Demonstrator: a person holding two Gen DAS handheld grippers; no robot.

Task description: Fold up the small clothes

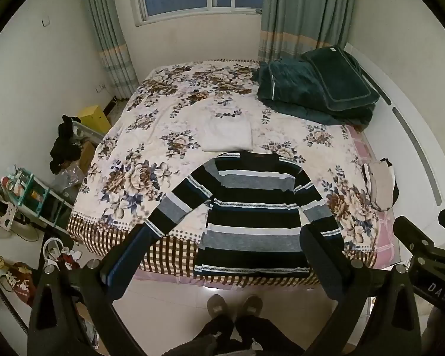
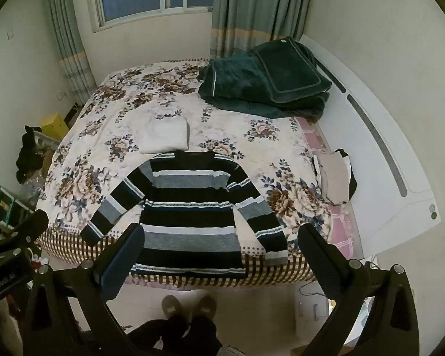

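Nearest the cameras, the left gripper (image 1: 222, 255) and the right gripper (image 2: 222, 252) both hang above the foot of the bed with jaws spread as wide as they go and nothing between the fingers; below them the person's slippers (image 1: 235, 304) stand on the pale floor. Just beyond, the striped sweater (image 1: 252, 216) lies flat and face up on the floral bedspread (image 1: 133, 148), its hem at the near edge of the bed, collar pointing away, both sleeves angled out and down. It looks like a soft, fairly thick knit: light, limp, likely to sag and stretch if lifted by a single point, though the bedspread under it should offer enough friction to keep it from sliding. I would judge the best holds to be the cuffs, one for each gripper, carrying each sleeve across the chest, then the two hem corners to bring the bottom up to the shoulders. Past the collar a folded white garment (image 1: 227, 135) sits touching or nearly touching it. Off to the right lies a beige-and-black garment (image 2: 335, 178), and farthest back a dark green blanket (image 1: 317, 89) is heaped near the headboard
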